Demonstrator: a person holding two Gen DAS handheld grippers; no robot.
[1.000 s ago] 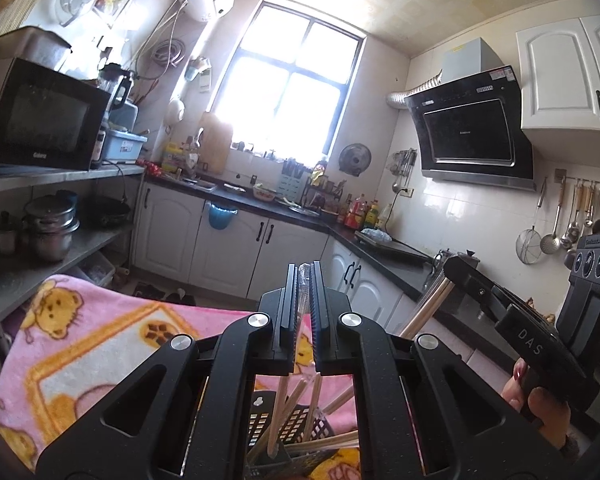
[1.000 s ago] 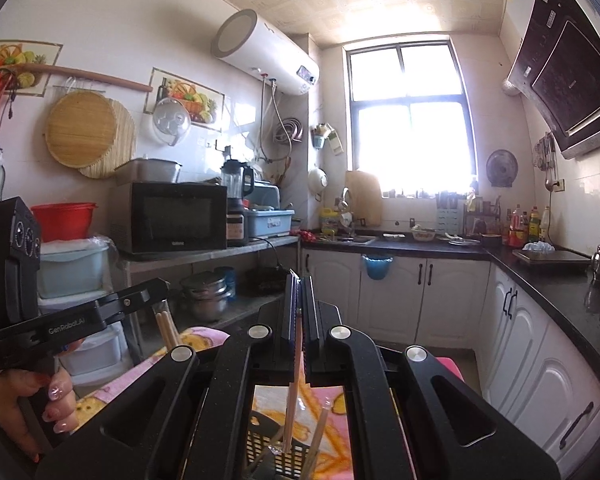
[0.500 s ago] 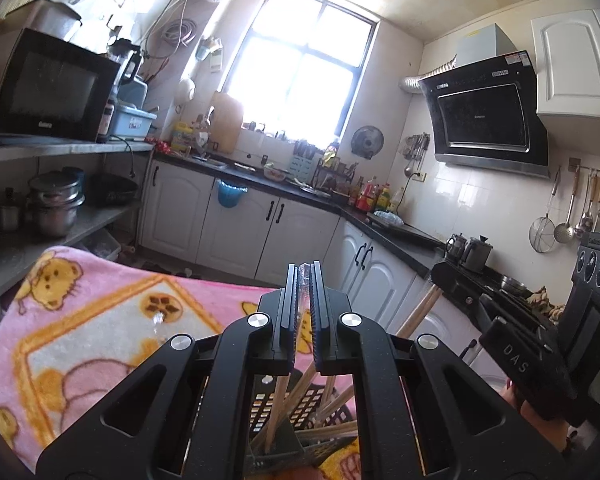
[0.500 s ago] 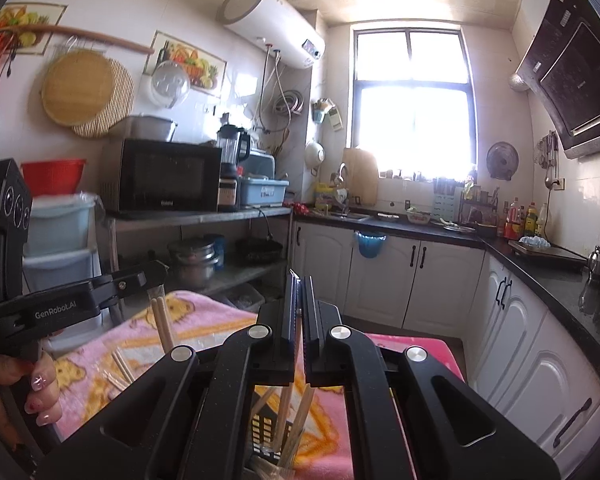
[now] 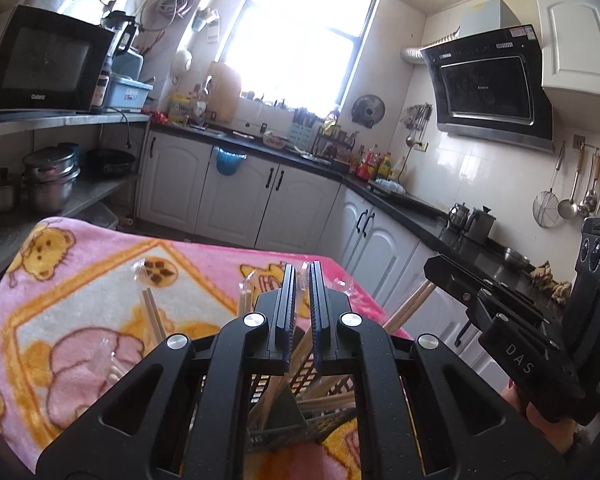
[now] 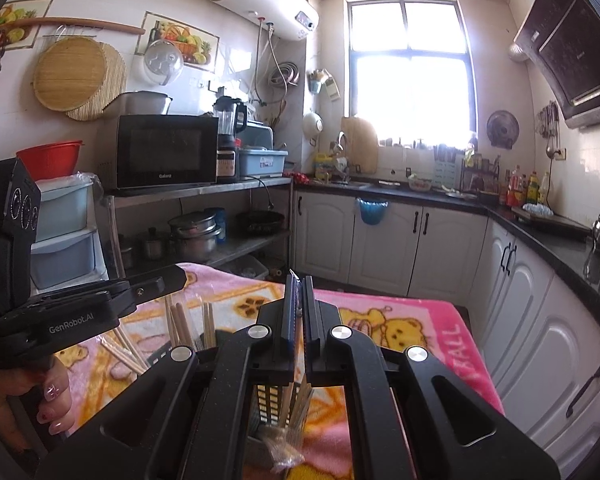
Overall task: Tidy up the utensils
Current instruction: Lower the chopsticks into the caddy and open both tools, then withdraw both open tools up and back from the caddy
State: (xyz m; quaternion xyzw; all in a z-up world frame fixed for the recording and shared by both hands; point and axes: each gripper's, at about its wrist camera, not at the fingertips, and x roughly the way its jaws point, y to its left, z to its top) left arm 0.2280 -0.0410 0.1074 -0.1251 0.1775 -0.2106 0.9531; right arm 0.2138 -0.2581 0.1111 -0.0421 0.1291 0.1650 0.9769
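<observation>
Wrapped chopsticks lie on the pink blanket beside the black mesh holder, others standing inside it. Left gripper slightly parted, apparently empty; right gripper nearly closed, contents unclear. Sticks: light, stiff, slippery wrapping; grasp mid-length.

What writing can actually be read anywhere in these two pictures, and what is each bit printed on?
"Galanz": front of the microwave.
"GenRobot.AI": side of the left gripper.
"DAS": side of the right gripper.
"ALL": end of a longer word on the pink blanket; its start is hidden.
Too small or blurred to read: range hood logo, water heater panel, bottle labels on the counter.
</observation>
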